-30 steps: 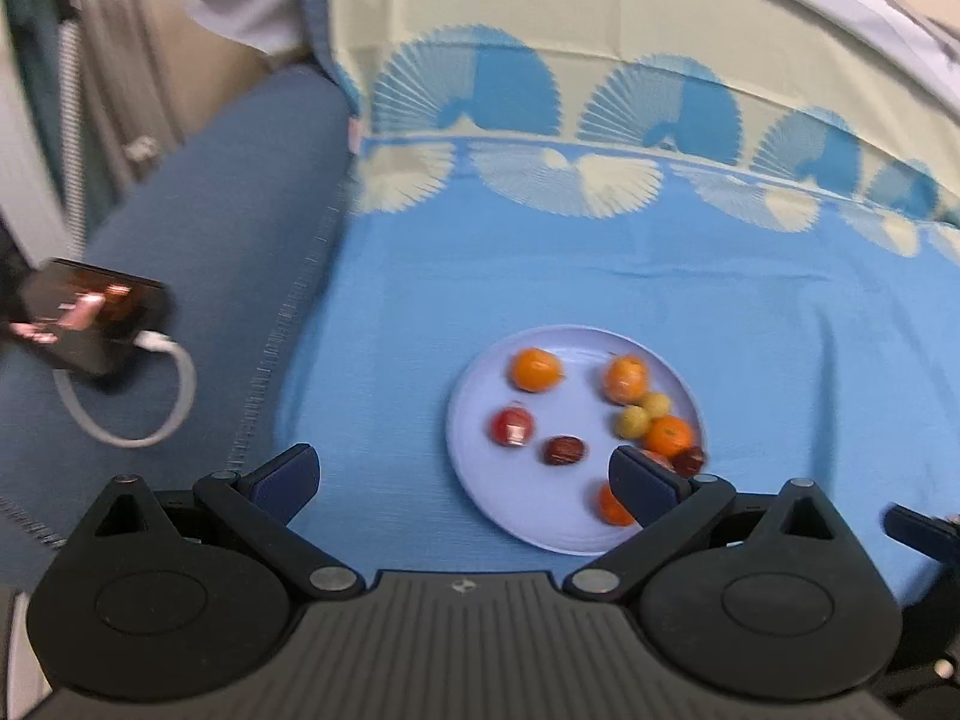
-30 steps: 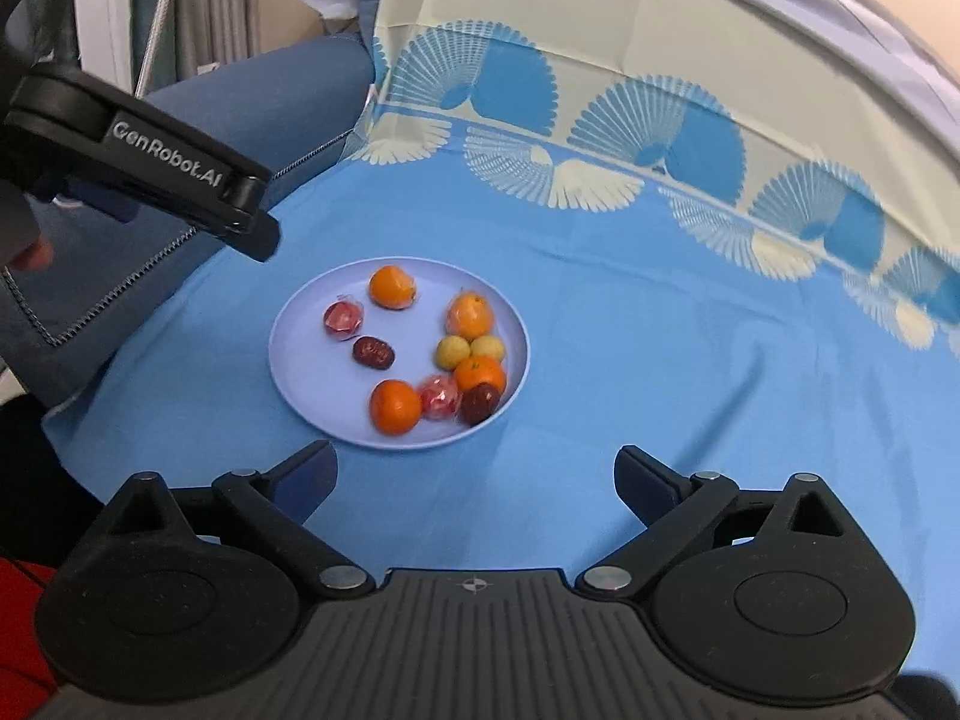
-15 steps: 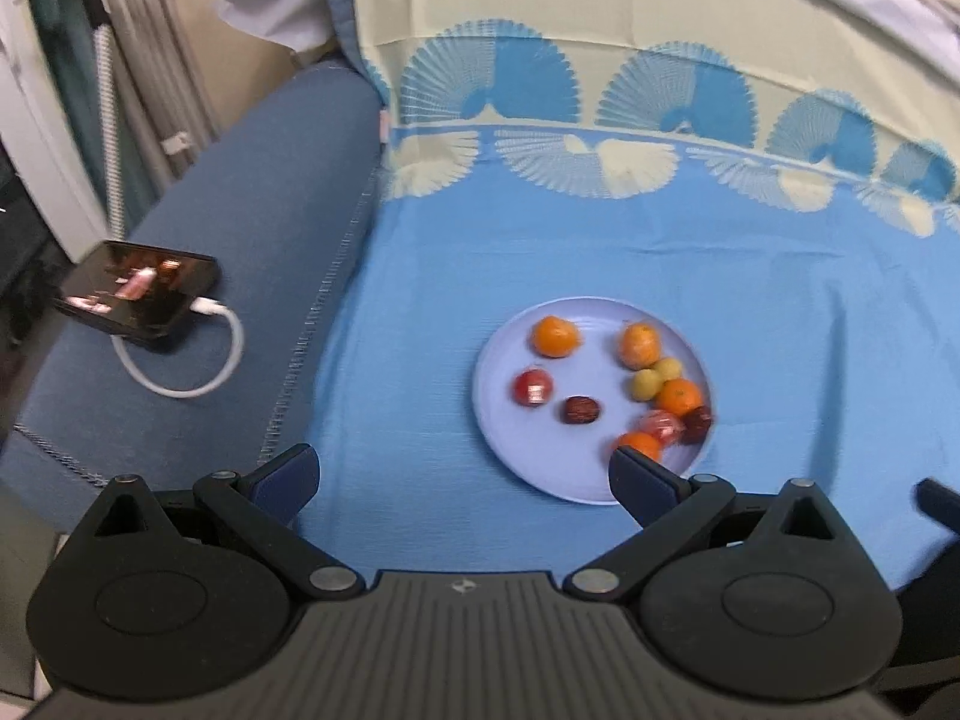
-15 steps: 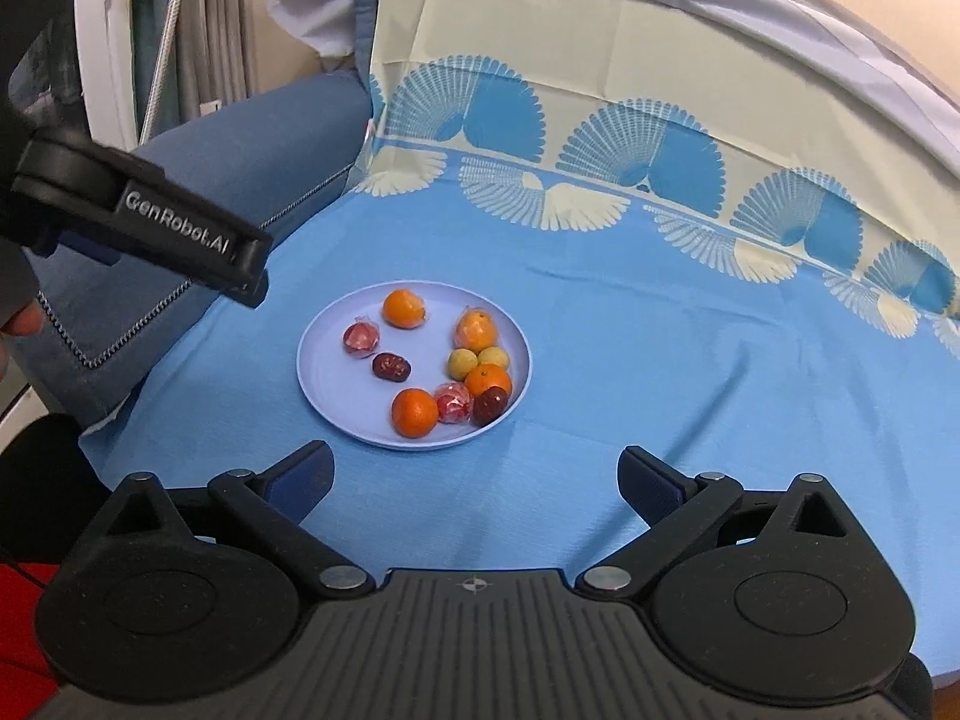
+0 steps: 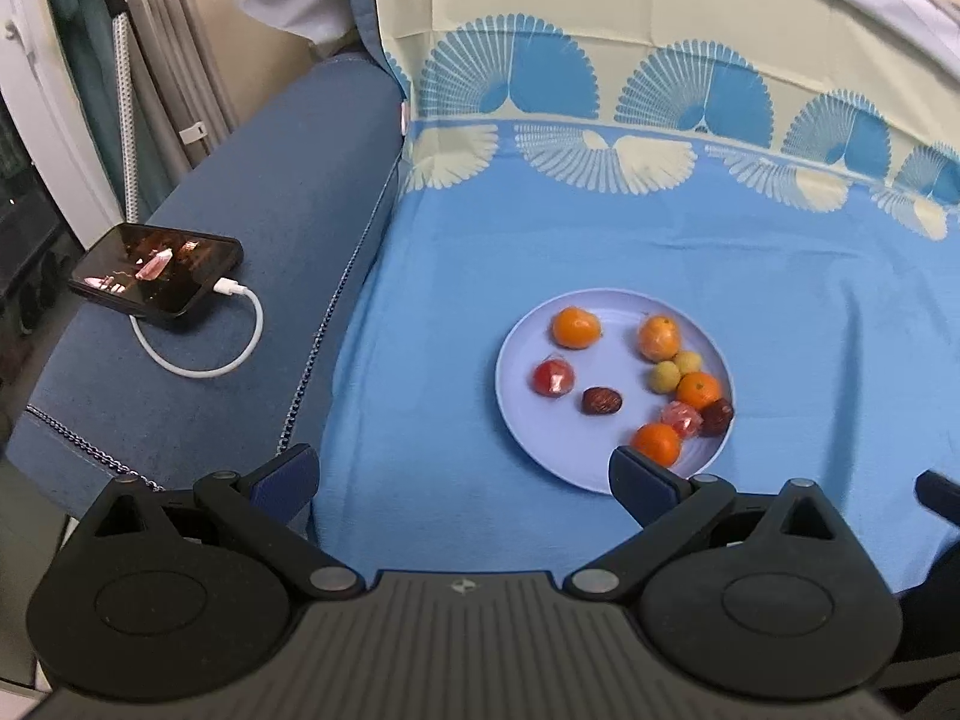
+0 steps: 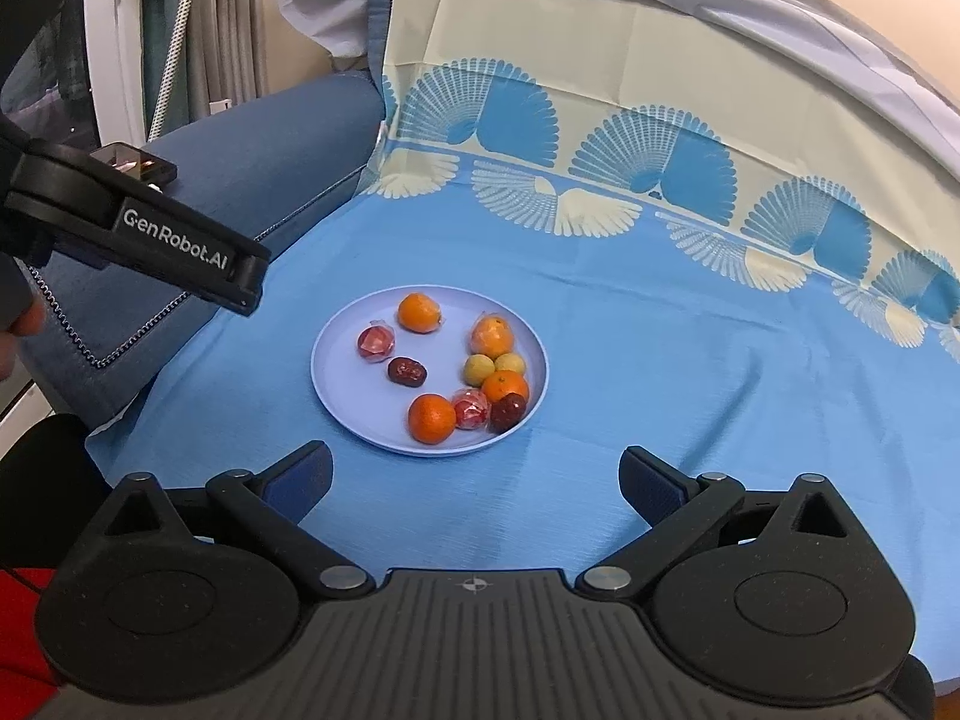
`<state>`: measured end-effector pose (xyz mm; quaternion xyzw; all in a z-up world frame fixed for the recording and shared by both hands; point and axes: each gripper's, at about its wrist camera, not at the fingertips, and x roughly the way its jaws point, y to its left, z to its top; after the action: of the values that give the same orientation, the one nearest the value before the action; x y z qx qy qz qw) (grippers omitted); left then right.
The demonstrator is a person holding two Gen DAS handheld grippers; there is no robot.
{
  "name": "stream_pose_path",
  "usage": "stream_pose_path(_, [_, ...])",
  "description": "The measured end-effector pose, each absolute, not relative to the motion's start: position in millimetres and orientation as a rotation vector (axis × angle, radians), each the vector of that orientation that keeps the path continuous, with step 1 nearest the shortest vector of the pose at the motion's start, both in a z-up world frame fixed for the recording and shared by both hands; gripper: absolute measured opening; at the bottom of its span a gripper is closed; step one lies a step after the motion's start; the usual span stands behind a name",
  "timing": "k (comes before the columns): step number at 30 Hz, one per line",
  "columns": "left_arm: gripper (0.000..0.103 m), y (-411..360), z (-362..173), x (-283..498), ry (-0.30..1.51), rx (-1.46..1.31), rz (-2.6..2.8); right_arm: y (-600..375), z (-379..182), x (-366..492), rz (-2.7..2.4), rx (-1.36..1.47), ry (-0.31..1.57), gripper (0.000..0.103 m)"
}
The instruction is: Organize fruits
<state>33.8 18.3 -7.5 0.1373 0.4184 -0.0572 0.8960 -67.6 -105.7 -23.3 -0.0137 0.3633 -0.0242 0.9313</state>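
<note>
I hold both the left gripper [image 5: 462, 474] and the right gripper [image 6: 475, 473] wide open and empty, short of the plate [image 6: 336, 378]. All the fruits [image 6: 432, 418] lie mixed on that plate, most bunched at its right side. That fits sorting still ahead or gathering done, so I commit to neither.

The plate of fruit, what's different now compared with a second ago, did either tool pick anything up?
Both tools pulled back from the plate: it looks smaller and farther in both views. The left tool and right tool stayed open and empty; nothing was grasped or let go. The oranges, the red wrapped fruits and the other fruit lie where they were, and the phone with its cable stays on the sofa arm.
</note>
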Motion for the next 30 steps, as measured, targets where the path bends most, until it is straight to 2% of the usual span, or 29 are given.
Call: stream_pose_path(30, [0.103,14.4,-14.9,27.8,0.854,0.346,-0.094,-105.4,-23.2,-64.9,-0.056,-0.017,0.737,0.102])
